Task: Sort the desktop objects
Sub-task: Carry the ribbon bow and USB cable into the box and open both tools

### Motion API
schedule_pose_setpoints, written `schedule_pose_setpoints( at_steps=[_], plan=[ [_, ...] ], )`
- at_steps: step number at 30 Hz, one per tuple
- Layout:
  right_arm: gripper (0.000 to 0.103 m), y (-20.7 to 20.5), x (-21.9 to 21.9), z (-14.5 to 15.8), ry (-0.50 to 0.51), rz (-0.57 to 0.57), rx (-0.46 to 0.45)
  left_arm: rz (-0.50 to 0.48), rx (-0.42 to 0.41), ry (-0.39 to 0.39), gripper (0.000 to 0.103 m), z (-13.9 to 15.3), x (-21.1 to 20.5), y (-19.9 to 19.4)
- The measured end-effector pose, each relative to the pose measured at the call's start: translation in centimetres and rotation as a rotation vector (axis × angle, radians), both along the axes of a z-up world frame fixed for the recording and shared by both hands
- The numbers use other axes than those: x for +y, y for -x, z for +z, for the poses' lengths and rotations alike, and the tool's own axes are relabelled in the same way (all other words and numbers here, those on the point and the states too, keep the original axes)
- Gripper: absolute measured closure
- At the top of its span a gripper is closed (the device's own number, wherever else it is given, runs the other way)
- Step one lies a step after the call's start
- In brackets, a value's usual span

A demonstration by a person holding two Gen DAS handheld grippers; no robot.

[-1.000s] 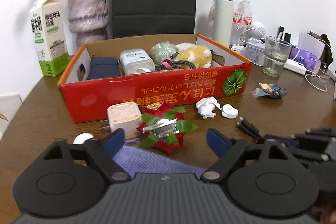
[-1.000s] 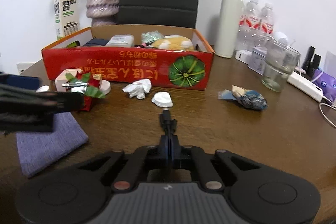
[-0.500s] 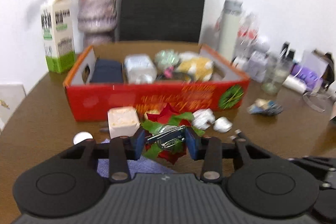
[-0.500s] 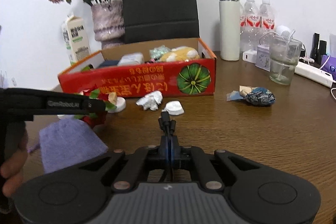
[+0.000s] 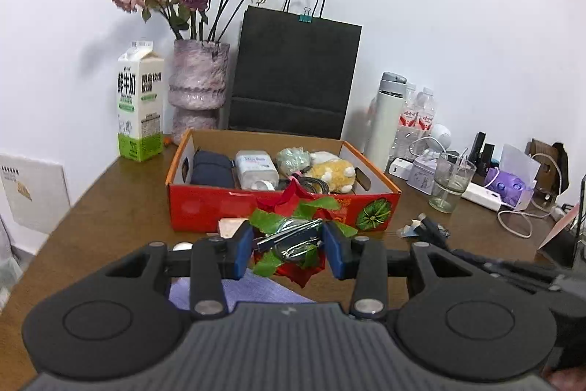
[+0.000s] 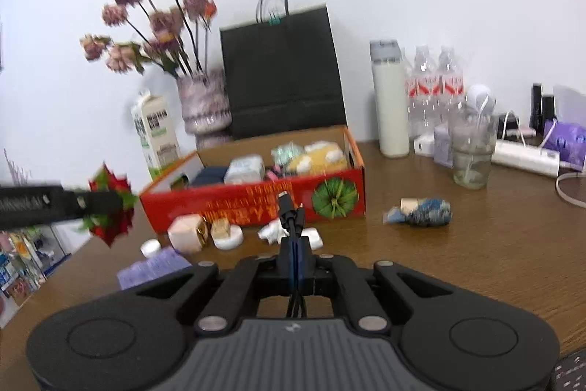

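Left fingers clamp the red-green ornament; right fingers pinch seemingly a cable.

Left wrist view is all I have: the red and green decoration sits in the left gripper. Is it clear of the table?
Observer: Yes. In the right wrist view the decoration hangs in the air above the table. The left gripper, whose jaws have just been closing, is clamped on it.
Operator: And the right gripper? I only see its side.
Observer: The right gripper is shut on a black cable, with the plugs sticking up past its fingertips.
Operator: What is hidden behind my fingers, in front of the box?
Observer: A round white case lies on the table next to a white charger cube, just in front of the red box.
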State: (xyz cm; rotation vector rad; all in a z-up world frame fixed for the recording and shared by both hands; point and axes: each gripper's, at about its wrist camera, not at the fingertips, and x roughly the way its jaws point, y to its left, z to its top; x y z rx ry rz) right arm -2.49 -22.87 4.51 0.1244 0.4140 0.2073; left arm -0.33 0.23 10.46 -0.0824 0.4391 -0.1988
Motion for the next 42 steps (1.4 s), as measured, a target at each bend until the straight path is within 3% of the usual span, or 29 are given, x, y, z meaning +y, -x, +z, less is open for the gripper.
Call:
schedule_pose_setpoints(
  at_steps=[7,13,18,22,25,30,33,37,39,41,42],
  plan=[
    [0.102,0.3,0.7,3.6,0.000,0.032,-0.078,-0.042,-0.027,0.035,0.061,1.2,0.1,-1.1],
    [0.102,-1.7,1.8,7.8,0.018,0.036,-0.150,-0.078,-0.007,0.066,0.061,3.0,1.2,-4.9],
    [0.102,-7.5,3.0,12.3,0.011,0.051,-0.178,-0.072,0.056,0.109,0.061,4.9,3.0,-10.9],
    [0.102,-14.7,4.7,13.7,0.035,0.049,-0.133,-0.018,0.095,0.043,0.061,5.0,3.3,-16.8],
    [0.102,-20.8,6.3,12.2,0.055,0.047,-0.041,0.015,0.193,0.034,0.061,3.0,3.8,-21.7],
    [0.102,-29.4,7.9,5.7,0.067,0.011,0.147,0.021,0.308,0.041,0.061,-1.5,3.2,-26.7],
    [0.102,-32.2,9.1,1.6,0.047,0.057,0.243,0.037,0.354,0.036,0.061,-3.3,2.8,-28.7],
    [0.101,-34.3,9.9,-1.4,0.048,0.066,0.322,0.058,0.372,0.043,0.055,-4.3,2.8,-29.6],
    [0.094,-34.6,9.8,-1.9,0.038,0.069,0.345,0.044,0.369,0.051,0.049,-4.2,3.0,-29.4],
    [0.078,-34.8,9.0,-1.8,0.000,0.040,0.350,0.043,0.365,0.047,0.047,-3.8,3.2,-29.0],
    [0.076,-34.7,9.0,-1.4,-0.005,0.036,0.348,0.050,0.362,0.046,0.047,-3.5,3.3,-29.0]
  ],
)
